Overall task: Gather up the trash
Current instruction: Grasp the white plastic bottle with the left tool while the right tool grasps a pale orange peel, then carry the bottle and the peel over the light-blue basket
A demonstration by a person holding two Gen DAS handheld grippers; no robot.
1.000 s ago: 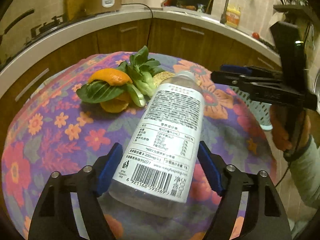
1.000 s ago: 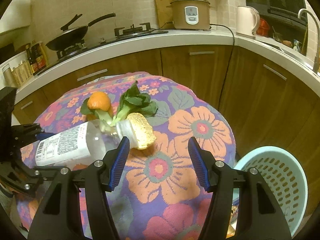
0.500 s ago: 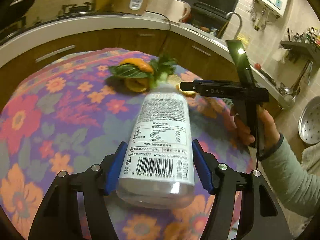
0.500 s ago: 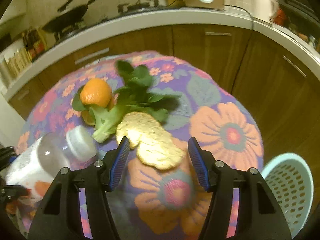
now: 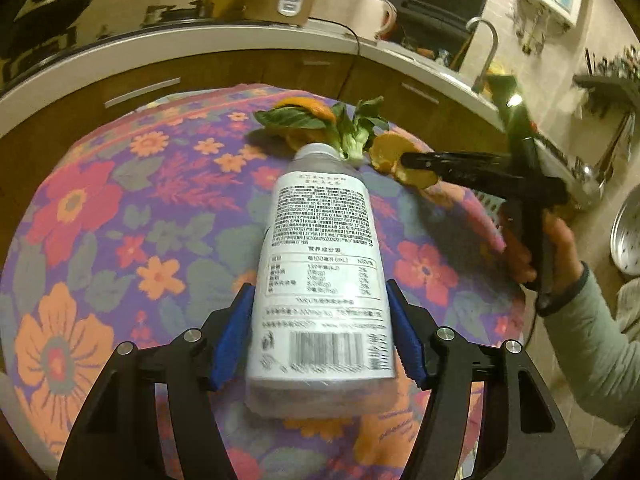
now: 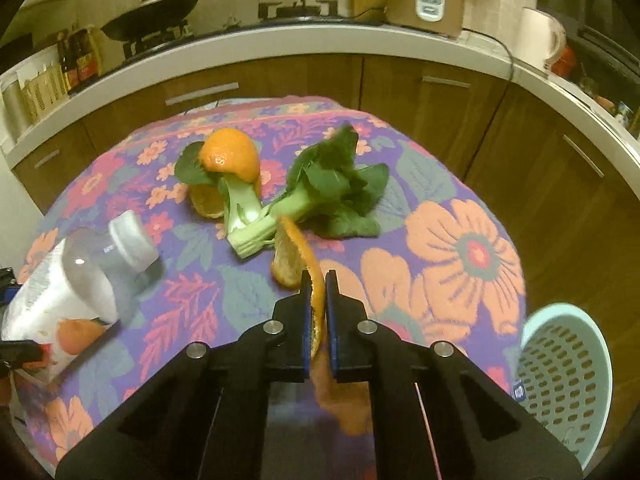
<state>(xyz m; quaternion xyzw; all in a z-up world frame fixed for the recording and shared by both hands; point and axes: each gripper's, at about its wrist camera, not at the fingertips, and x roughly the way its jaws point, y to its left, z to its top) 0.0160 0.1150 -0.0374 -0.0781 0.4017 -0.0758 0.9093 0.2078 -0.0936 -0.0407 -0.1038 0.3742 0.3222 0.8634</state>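
My left gripper (image 5: 320, 332) is shut on a clear plastic bottle (image 5: 320, 264) with a white label, held above the flowered tablecloth (image 5: 100, 208). The bottle also shows at the left of the right wrist view (image 6: 80, 276). My right gripper (image 6: 318, 292) is shut on a piece of orange peel (image 6: 304, 256), pinched edge-on between the blue pads. The right gripper also shows in the left wrist view (image 5: 408, 160), at the peel (image 5: 384, 152). More orange peel (image 6: 230, 156) and bok choy scraps (image 6: 320, 192) lie at the table's middle.
A light blue perforated basket (image 6: 568, 380) stands on the floor at the table's right. Brown cabinets and a white countertop (image 6: 320, 40) curve behind, with a wok, a rice cooker (image 6: 424, 0) and a kettle on it.
My right gripper moved forward and closed on the orange peel, tipping it on edge. My left gripper keeps the bottle and has shifted slightly with it.
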